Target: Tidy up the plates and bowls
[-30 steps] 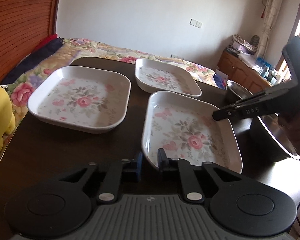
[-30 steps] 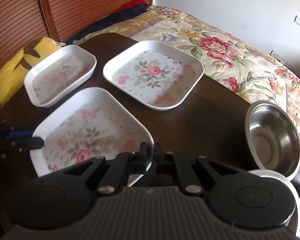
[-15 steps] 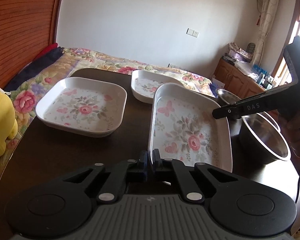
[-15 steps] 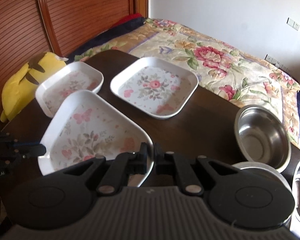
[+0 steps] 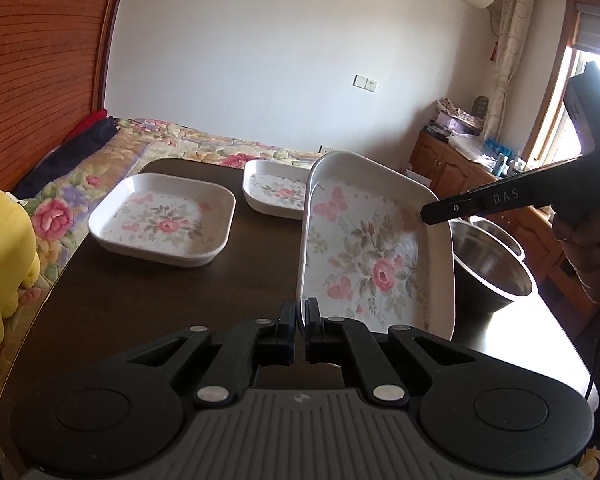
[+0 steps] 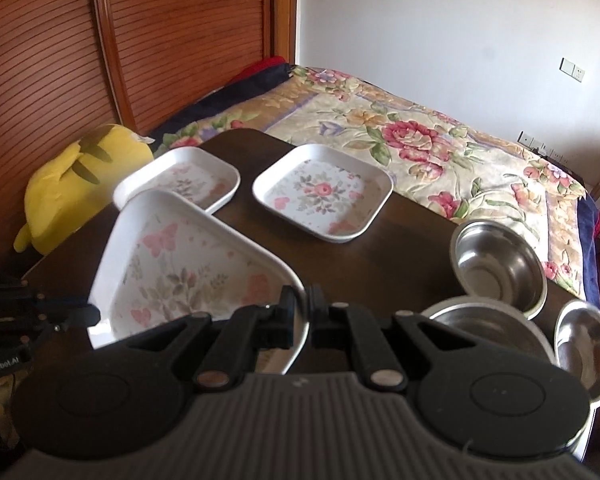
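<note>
A white square floral plate (image 5: 368,256) (image 6: 180,264) hangs lifted and tilted above the dark table (image 5: 140,292). My left gripper (image 5: 300,316) is shut on its near rim. My right gripper (image 6: 303,308) is shut on the opposite rim, and it shows in the left wrist view as a black finger (image 5: 496,200) over the plate's right edge. Two more floral plates lie flat on the table: one at the left (image 5: 164,220) (image 6: 180,178) and one further back (image 5: 274,192) (image 6: 324,196). Three steel bowls (image 6: 500,268) (image 6: 484,328) (image 6: 588,344) stand at the right.
A yellow plush toy (image 6: 80,176) (image 5: 0,264) sits off the table's left edge. A bed with a floral cover (image 6: 440,144) lies beyond the table. A wooden slatted wardrobe (image 6: 120,40) stands at the left, a cabinet (image 5: 452,164) at the back right. A hand (image 5: 584,256) holds the right gripper.
The left gripper shut on the near plate's rim. Both grippers raised the plate off the table, and it now tilts up with its far edge high.
</note>
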`<state>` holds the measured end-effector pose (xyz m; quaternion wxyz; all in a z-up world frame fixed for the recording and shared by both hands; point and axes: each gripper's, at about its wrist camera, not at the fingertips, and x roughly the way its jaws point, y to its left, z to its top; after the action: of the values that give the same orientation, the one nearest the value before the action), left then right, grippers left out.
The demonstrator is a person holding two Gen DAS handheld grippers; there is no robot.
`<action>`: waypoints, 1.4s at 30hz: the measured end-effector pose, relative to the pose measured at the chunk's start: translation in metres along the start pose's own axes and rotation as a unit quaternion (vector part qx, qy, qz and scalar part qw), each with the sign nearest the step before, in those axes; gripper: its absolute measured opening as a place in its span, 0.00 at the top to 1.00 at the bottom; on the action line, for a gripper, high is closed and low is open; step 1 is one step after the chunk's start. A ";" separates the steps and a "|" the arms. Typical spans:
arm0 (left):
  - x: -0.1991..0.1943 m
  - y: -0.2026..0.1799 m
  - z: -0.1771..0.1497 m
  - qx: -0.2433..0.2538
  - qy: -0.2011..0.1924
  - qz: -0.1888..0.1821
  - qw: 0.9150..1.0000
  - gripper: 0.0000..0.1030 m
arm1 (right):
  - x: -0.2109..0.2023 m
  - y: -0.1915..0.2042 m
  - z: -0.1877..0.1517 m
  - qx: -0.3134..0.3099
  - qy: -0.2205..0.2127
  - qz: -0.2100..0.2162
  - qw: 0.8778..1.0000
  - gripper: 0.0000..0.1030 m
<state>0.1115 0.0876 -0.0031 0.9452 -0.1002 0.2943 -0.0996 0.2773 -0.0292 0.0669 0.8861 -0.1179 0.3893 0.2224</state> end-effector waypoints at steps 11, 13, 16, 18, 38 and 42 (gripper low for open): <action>-0.011 0.010 -0.034 -0.008 0.028 0.001 1.000 0.70 | 0.013 0.019 -0.034 0.017 0.022 0.016 0.999 0.92; -0.010 0.010 -0.035 -0.008 0.031 0.001 0.999 0.70 | 0.015 0.020 -0.037 0.022 0.025 0.017 0.999 0.92; -0.005 0.012 -0.035 -0.008 0.037 0.004 0.999 0.69 | 0.021 0.020 -0.040 0.029 0.027 0.018 0.999 0.92; -0.002 0.013 -0.036 -0.008 0.041 0.005 0.999 0.69 | 0.025 0.019 -0.043 0.034 0.029 0.017 0.999 0.92; 0.010 0.012 -0.032 0.005 0.050 0.018 0.999 0.69 | 0.048 0.010 -0.061 0.057 0.042 0.028 0.997 0.91; 0.010 0.011 -0.030 0.011 0.051 0.020 0.998 0.68 | 0.047 0.011 -0.061 0.047 0.035 0.024 0.998 0.91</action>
<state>0.1038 0.0914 -0.0357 0.9317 -0.0788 0.3433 -0.0891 0.2612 -0.0284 -0.0088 0.8707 -0.0741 0.4332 0.2207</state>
